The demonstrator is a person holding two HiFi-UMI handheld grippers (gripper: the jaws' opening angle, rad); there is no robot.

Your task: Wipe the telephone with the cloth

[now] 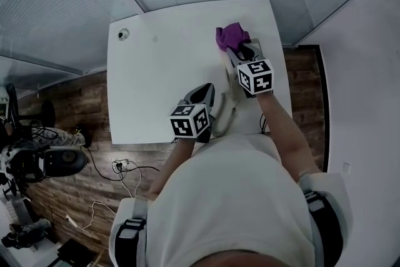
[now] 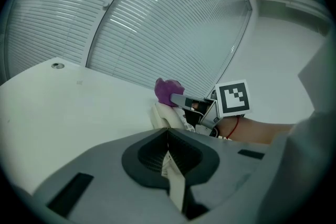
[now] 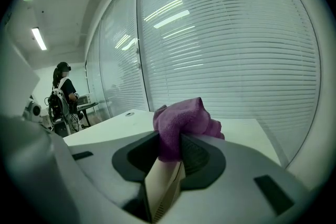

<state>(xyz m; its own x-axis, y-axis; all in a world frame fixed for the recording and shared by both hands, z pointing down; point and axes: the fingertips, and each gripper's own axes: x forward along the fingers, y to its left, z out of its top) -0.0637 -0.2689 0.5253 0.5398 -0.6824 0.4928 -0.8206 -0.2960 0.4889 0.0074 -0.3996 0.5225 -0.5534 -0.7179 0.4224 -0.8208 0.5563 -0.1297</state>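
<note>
Telephone (image 2: 159,116), cloth (image 2: 168,91) at table (image 1: 156,72) edge; grommet (image 1: 123,34) well apart.

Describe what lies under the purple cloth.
The far end of the telephone seems to lie under the cloth, which the right gripper clamps, with the table beneath. The part of the telephone right below the cloth is covered, so contact cannot be judged.
</note>
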